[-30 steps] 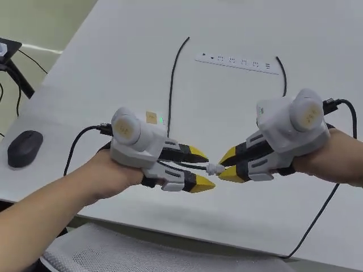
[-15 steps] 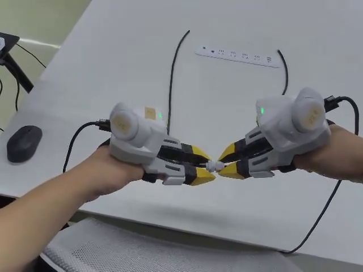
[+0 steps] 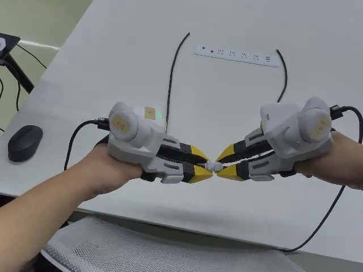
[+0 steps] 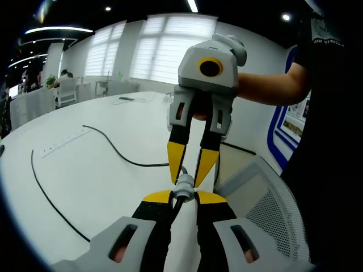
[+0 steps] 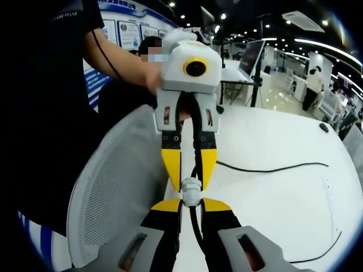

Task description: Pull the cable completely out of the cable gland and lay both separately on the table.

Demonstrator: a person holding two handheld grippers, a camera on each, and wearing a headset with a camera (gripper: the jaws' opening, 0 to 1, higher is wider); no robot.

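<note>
In the head view, the two grippers are meeting tip to tip above the near edge of the white bench (image 3: 113, 56). The small pale cable gland (image 3: 214, 166) is sitting between them, held up off the bench. The left gripper (image 3: 205, 165) is coming in from the left with its jaws drawn together just left of the gland. The right gripper (image 3: 222, 164) is coming in from the right with its jaws pinching the gland. A white power strip (image 3: 237, 56) is lying at the far side, with a loose black cord (image 3: 170, 85) running from beside it toward the near side. A dark mouse (image 3: 25, 143) is resting at the left edge of the bench. A mesh chair (image 3: 142, 252) is showing just below the near edge.

In the left gripper view, the left gripper (image 4: 184, 196) is clamping its jaws on the black cable (image 4: 177, 208), which is running down between them from the cable gland (image 4: 184, 186). The right gripper (image 4: 188, 174) is reaching in from the far side, its yellow tips closing on the gland.

In the right gripper view, the right gripper (image 5: 191, 204) is gripping the base of the cable gland (image 5: 191, 191). A stretch of the cable (image 5: 196, 224) is trailing back between its jaws. The left gripper (image 5: 190, 173) is facing it from the far side, tips just beside the top of the gland.
</note>
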